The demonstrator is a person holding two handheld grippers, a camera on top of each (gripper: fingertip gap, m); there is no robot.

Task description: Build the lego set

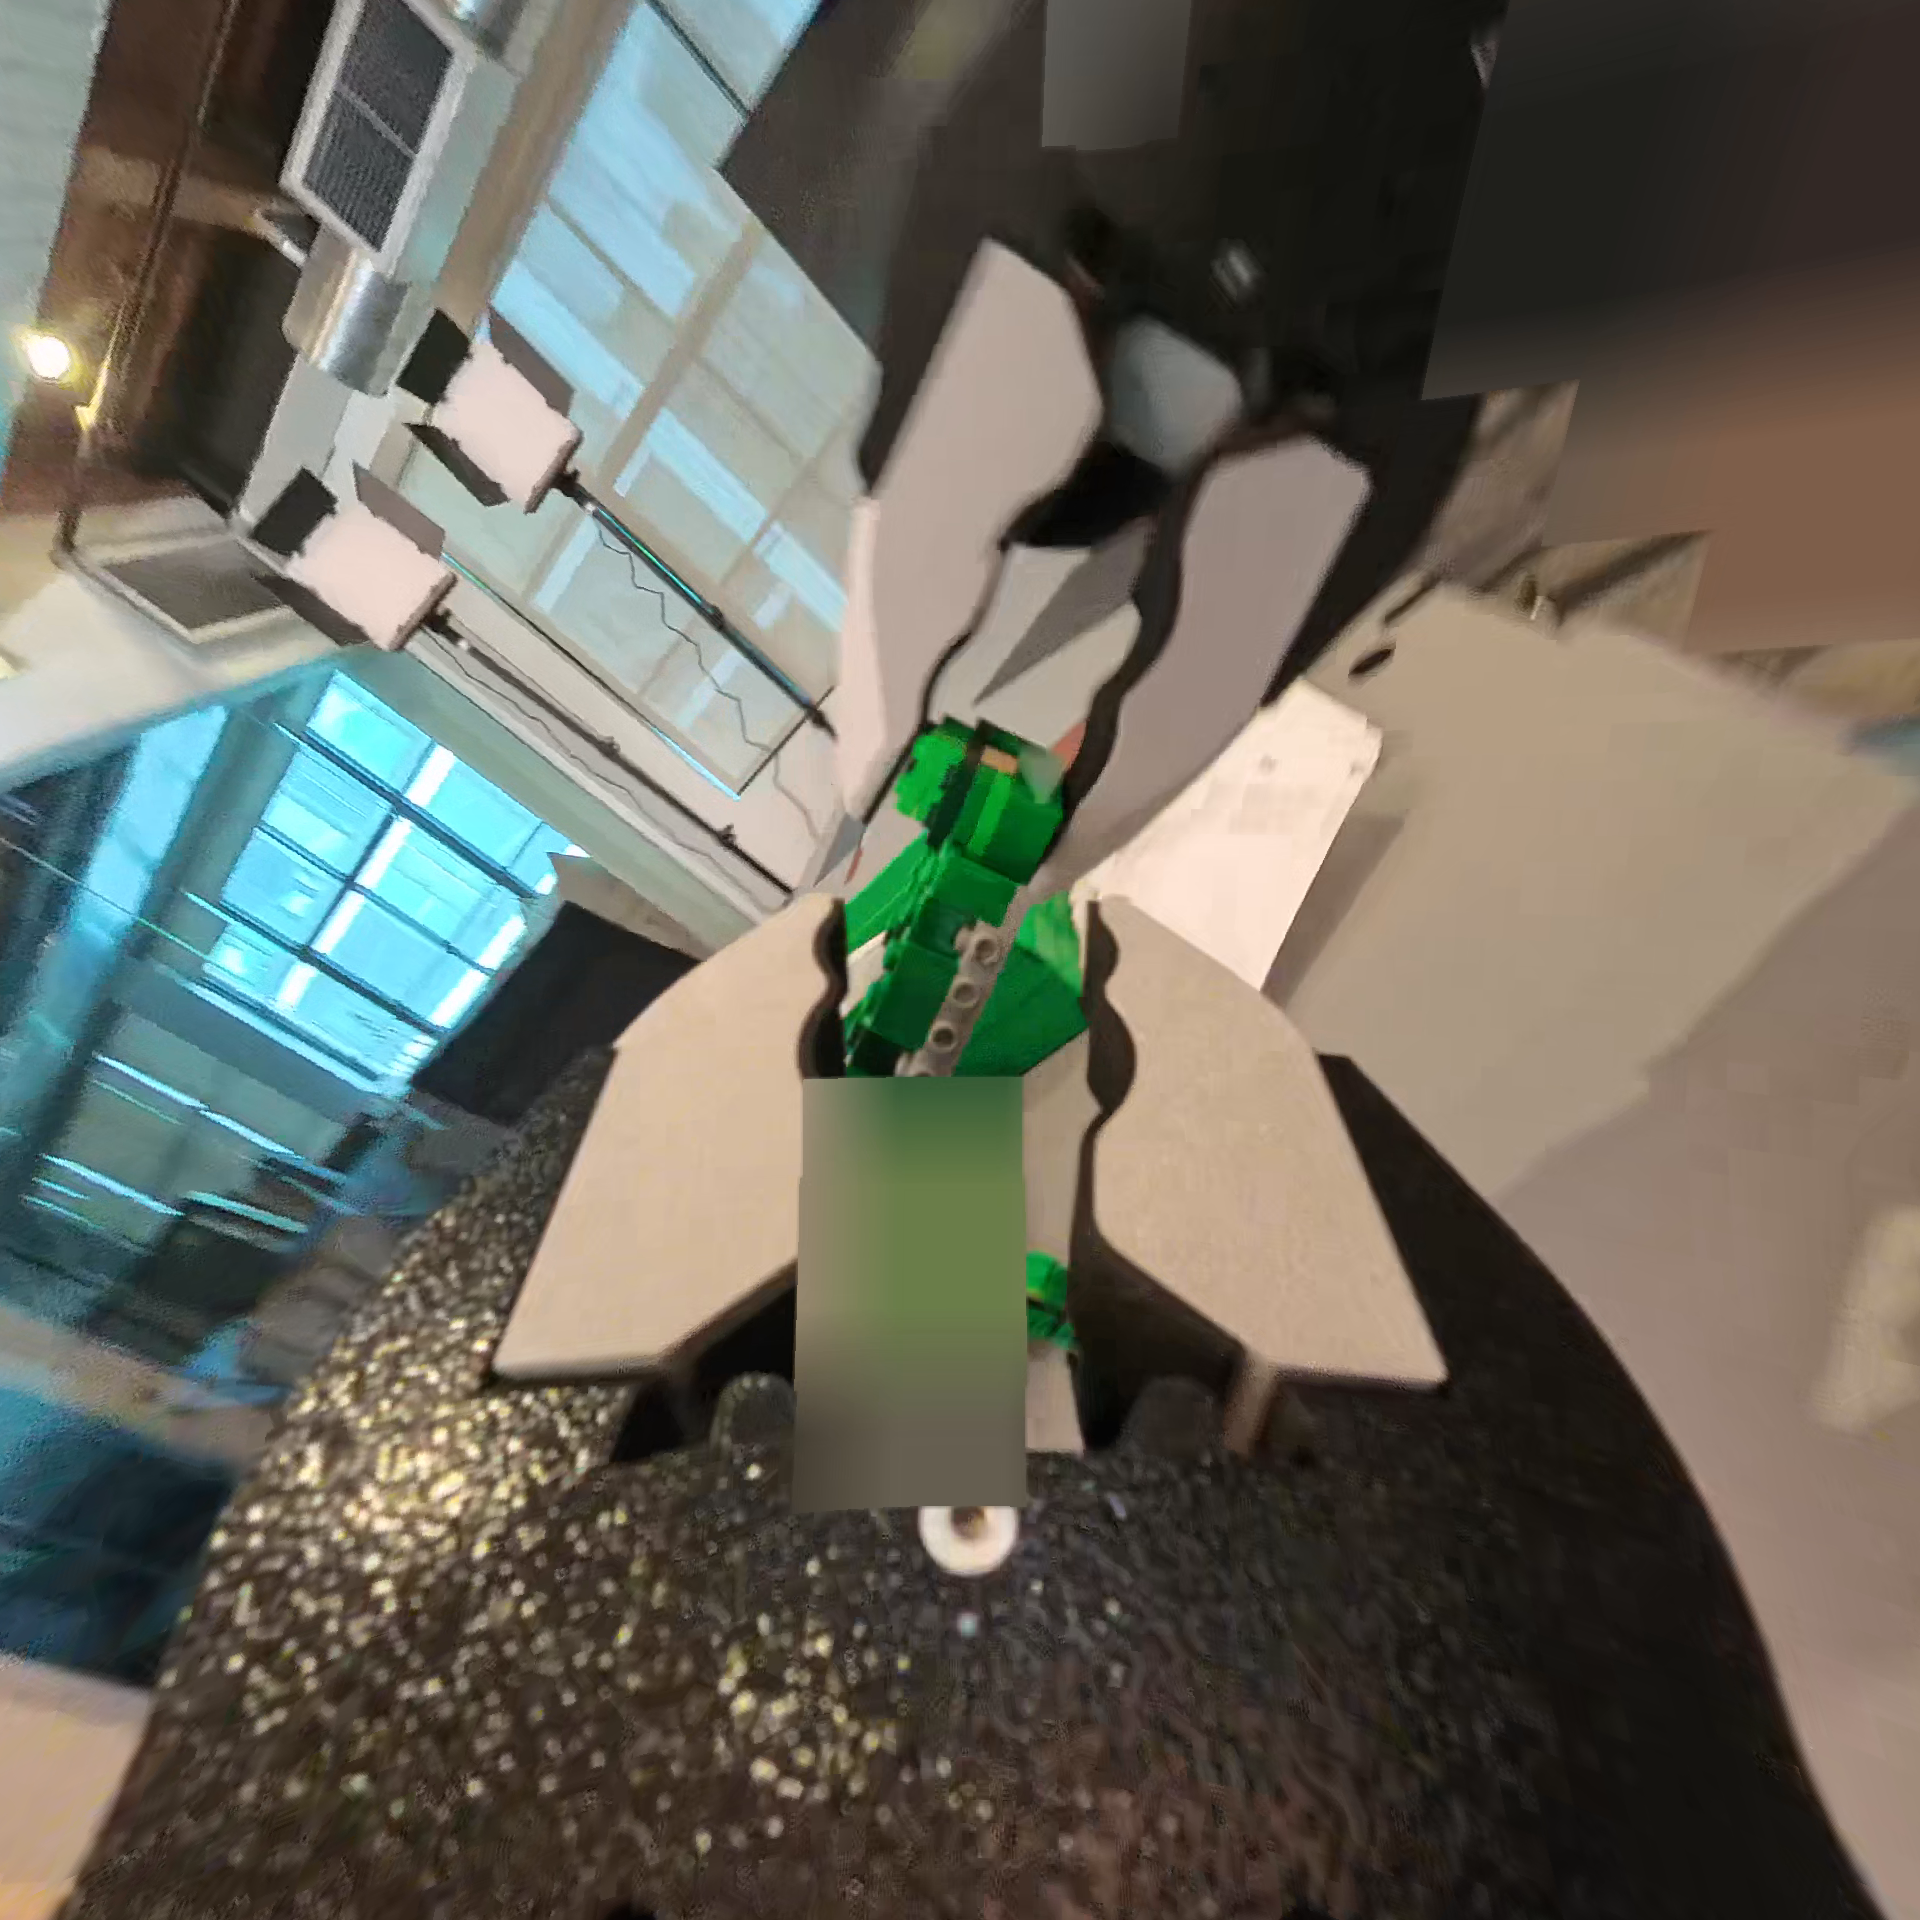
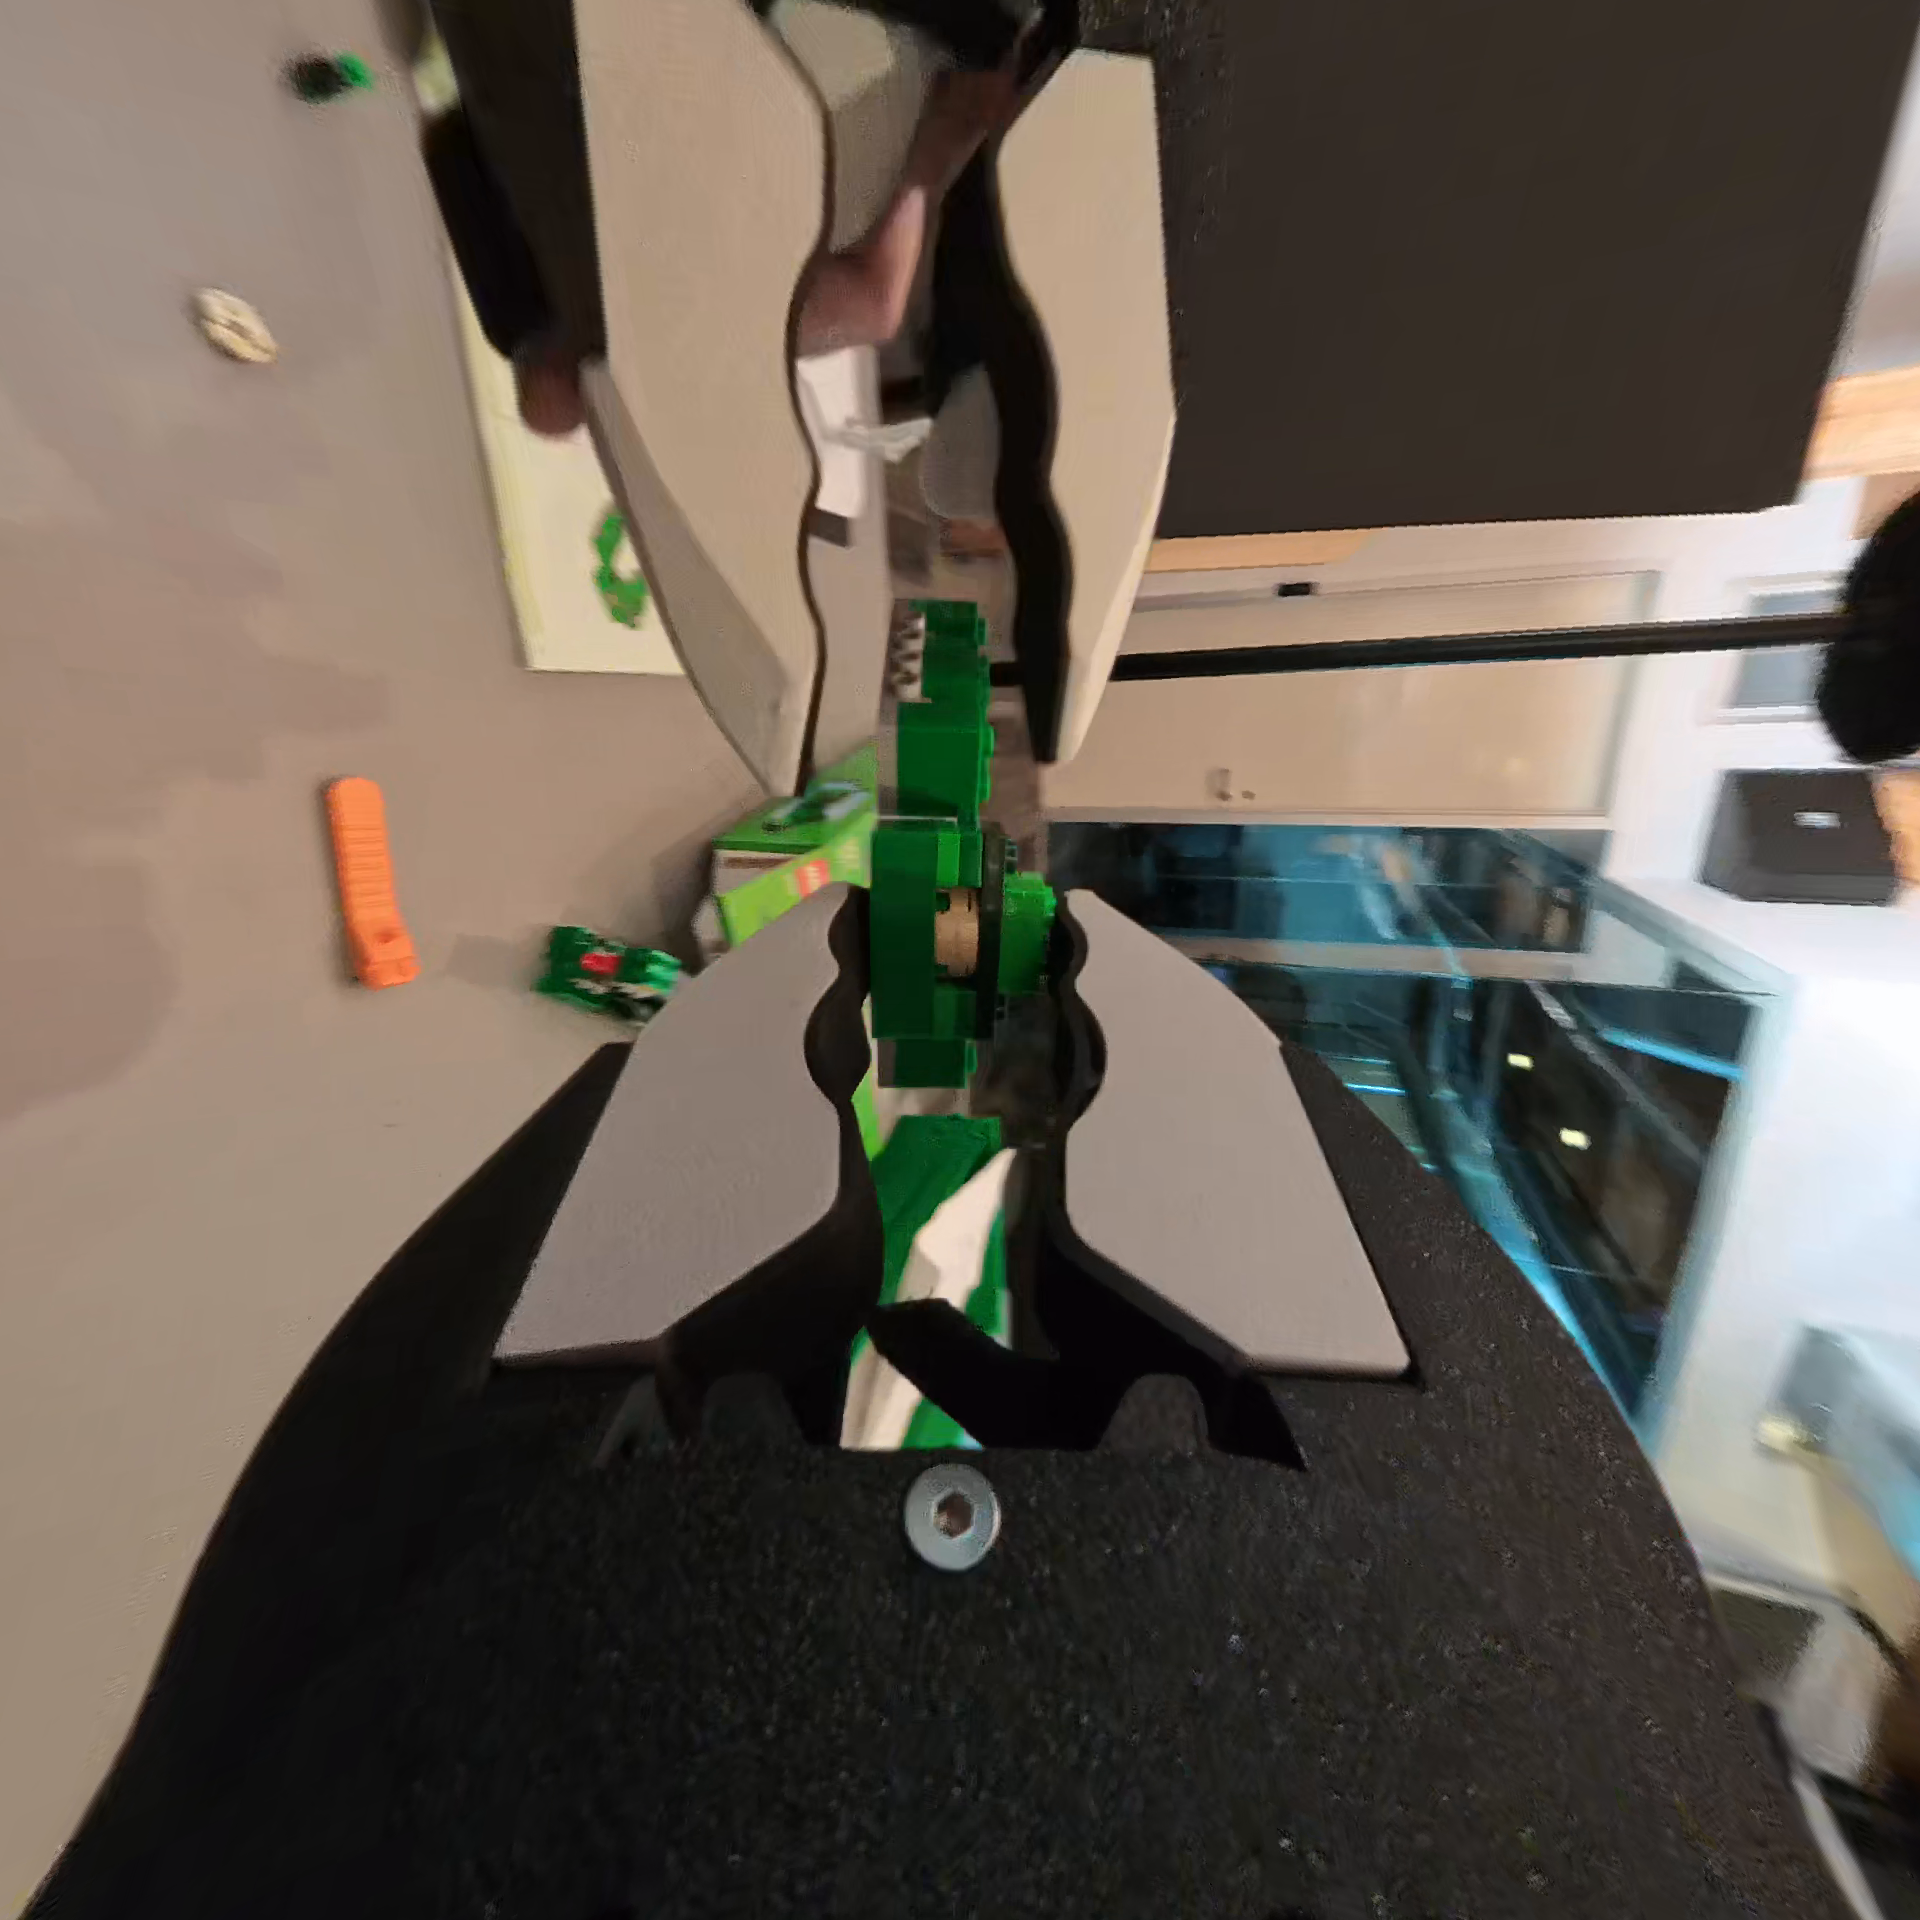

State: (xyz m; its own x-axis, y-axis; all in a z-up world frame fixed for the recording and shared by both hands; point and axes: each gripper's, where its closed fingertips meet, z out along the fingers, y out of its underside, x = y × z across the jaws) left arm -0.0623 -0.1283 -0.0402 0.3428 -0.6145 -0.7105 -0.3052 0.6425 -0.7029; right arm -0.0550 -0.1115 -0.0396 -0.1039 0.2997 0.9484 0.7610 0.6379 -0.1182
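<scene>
Grey worktop carries spare bits; we grip the half-built green lego model aloft, right tool and left tool both clenched on it. More remains.

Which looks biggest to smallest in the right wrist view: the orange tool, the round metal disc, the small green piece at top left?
1. orange tool
2. round metal disc
3. small green piece
The last two look close, and blur plus differing distance from the camera makes their order unsure.
</scene>
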